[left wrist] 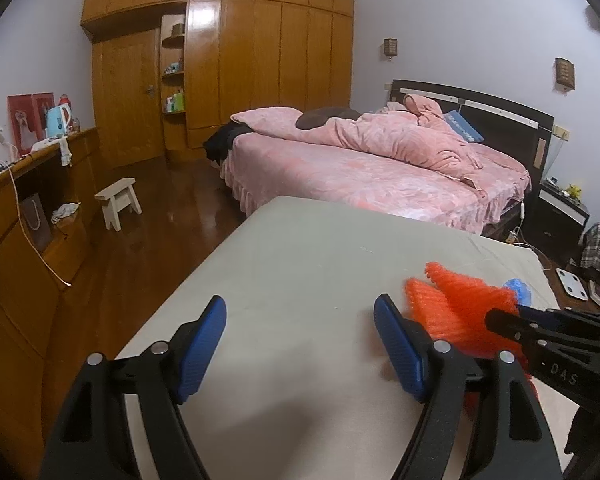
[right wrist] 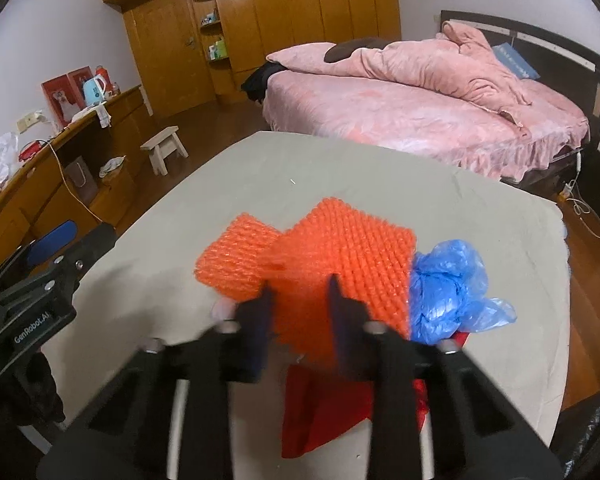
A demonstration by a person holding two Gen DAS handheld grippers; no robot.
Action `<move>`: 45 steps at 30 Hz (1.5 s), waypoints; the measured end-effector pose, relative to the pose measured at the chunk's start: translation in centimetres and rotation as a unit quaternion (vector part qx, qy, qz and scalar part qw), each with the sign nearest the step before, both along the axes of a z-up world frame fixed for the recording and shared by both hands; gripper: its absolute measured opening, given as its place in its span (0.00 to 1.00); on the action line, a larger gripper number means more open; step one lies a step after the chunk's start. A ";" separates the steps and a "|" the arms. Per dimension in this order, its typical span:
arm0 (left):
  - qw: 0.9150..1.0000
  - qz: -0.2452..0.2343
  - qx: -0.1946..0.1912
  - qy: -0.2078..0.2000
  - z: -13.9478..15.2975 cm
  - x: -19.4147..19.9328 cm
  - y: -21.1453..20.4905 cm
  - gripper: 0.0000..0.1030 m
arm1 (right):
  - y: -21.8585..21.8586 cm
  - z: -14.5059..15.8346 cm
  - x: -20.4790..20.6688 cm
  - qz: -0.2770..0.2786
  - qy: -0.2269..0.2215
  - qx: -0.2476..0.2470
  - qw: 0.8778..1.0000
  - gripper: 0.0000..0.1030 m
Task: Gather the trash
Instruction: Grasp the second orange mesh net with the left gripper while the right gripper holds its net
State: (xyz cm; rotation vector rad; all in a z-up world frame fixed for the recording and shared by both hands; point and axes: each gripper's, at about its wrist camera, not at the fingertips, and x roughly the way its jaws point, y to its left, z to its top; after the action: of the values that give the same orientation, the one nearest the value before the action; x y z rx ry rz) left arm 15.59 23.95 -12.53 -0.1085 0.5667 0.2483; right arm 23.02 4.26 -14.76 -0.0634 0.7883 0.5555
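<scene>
Two orange foam nets lie on the grey-covered table (right wrist: 340, 168): a larger one (right wrist: 352, 256) and a smaller one (right wrist: 236, 256) to its left. A crumpled blue plastic bag (right wrist: 448, 292) sits to their right, and a red bag (right wrist: 320, 408) lies under them at the near edge. My right gripper (right wrist: 300, 288) is closed on the near edge of the larger net; it also shows in the left wrist view (left wrist: 496, 320). My left gripper (left wrist: 300, 316) is open and empty above the table, left of the nets (left wrist: 456, 300).
A pink bed (left wrist: 360, 172) stands beyond the table. A wooden wardrobe (left wrist: 260, 60) fills the far wall. A low wooden counter (left wrist: 28, 208) with a kettle runs along the left. A small white stool (left wrist: 118, 200) stands on the wooden floor.
</scene>
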 end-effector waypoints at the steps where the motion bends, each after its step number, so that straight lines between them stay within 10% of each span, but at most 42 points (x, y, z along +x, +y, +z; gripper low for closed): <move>1: 1.000 -0.004 -0.001 0.000 0.0 0.0 -0.2 0.73 | -0.2 0.1 -0.1 0.000 -0.002 0.003 1.000 0.14; 23: 0.989 -0.118 -0.062 0.069 -4.3 4.0 -8.0 0.73 | -8.1 -1.7 -2.1 -0.043 0.002 -0.005 0.999 0.13; 33: 0.984 -0.152 -0.075 0.062 -4.1 3.4 -9.3 0.17 | -8.6 -2.0 -1.7 -0.048 0.004 0.002 0.999 0.13; 45: 0.989 -0.140 -0.048 -0.013 0.8 -0.7 -10.1 0.11 | -9.8 1.3 -3.0 -0.048 -0.021 0.019 0.998 0.12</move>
State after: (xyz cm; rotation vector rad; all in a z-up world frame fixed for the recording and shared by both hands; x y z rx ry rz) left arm 14.87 13.83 -11.71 -0.1240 0.5613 -0.0547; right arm 20.01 -5.56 -13.43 -0.0029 0.7359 0.4766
